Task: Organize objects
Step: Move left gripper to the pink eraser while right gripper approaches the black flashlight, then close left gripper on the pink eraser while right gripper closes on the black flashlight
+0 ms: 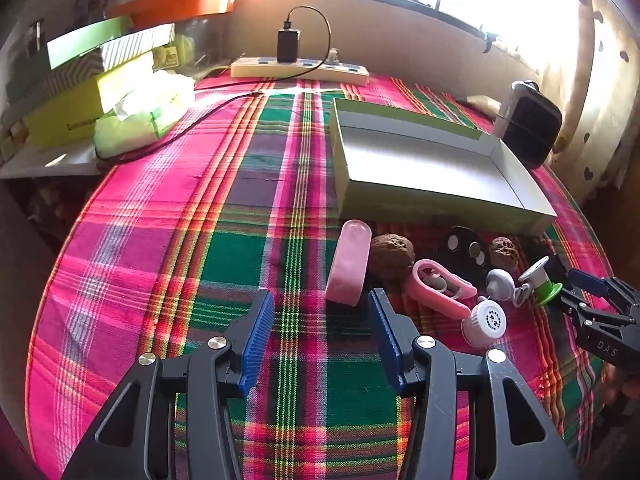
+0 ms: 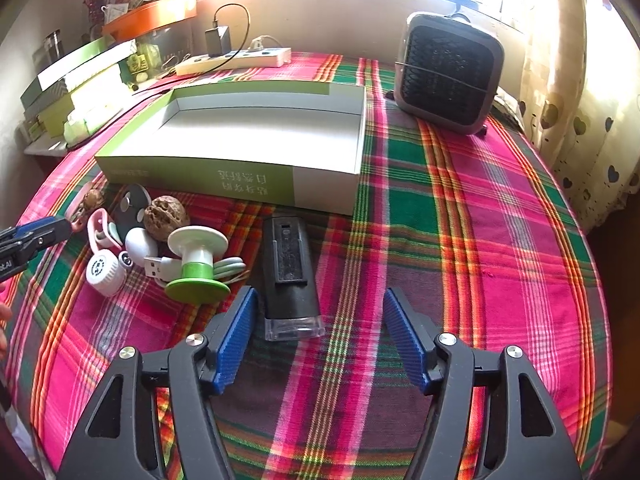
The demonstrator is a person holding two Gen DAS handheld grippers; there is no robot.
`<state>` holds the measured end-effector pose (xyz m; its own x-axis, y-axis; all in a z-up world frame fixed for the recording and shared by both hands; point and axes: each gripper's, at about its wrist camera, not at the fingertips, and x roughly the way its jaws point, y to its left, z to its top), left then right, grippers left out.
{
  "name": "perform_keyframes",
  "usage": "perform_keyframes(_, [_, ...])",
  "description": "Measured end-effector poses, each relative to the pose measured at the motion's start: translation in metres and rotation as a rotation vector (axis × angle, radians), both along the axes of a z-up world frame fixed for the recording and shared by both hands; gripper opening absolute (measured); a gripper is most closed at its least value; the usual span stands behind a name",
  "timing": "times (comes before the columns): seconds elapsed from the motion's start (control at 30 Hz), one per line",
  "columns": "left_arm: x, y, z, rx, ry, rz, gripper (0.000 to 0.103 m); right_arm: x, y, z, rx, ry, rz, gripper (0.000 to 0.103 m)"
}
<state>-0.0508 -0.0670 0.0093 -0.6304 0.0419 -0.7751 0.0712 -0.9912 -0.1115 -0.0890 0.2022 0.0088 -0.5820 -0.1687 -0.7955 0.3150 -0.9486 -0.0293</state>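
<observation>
My left gripper [image 1: 320, 320] hovers open over the plaid cloth, with a pink soap-like bar [image 1: 348, 264] just ahead of its right finger. Beyond lie a walnut [image 1: 390, 256], a pink clip [image 1: 440, 284], a white cap [image 1: 486, 322] and a green-and-white spool [image 1: 540, 280]. My right gripper [image 2: 320, 328] is open too. A black device with a clear end [image 2: 290, 272] lies between its fingers, close to the left pad, untouched. The spool [image 2: 198, 264] and a walnut [image 2: 166, 218] sit left of it. The open green-and-white box [image 2: 256, 136] stands behind, with nothing inside.
A grey heater [image 2: 448, 76] stands at the back right. A power strip [image 1: 300, 66] with a plugged charger lies along the far wall. Stacked boxes and tissues [image 1: 132, 120] fill the left shelf. A black disc with coins [image 1: 464, 248] and a second walnut [image 1: 505, 254] lie near the box.
</observation>
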Motion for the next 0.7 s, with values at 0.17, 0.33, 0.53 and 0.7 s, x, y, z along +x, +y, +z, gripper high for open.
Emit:
perform_keyframes(0.17, [-0.009,0.005,-0.003,-0.037,-0.018,-0.036,0.047,-0.004,-0.004,0.000,-0.003,0.000,0.031,0.065])
perform_keyframes(0.33, [-0.019,0.006,-0.004,-0.071,-0.021,-0.057,0.047,-0.010,-0.007,-0.001,-0.011,0.000,0.042,0.065])
perform_keyframes(0.53, [-0.027,0.002,-0.005,-0.086,-0.023,-0.057,0.047,-0.015,-0.008,-0.001,-0.017,-0.003,0.048,0.063])
perform_keyframes(0.7, [-0.032,0.001,-0.005,-0.107,-0.020,-0.063,0.047,-0.018,-0.009,-0.001,-0.023,0.004,0.046,0.054])
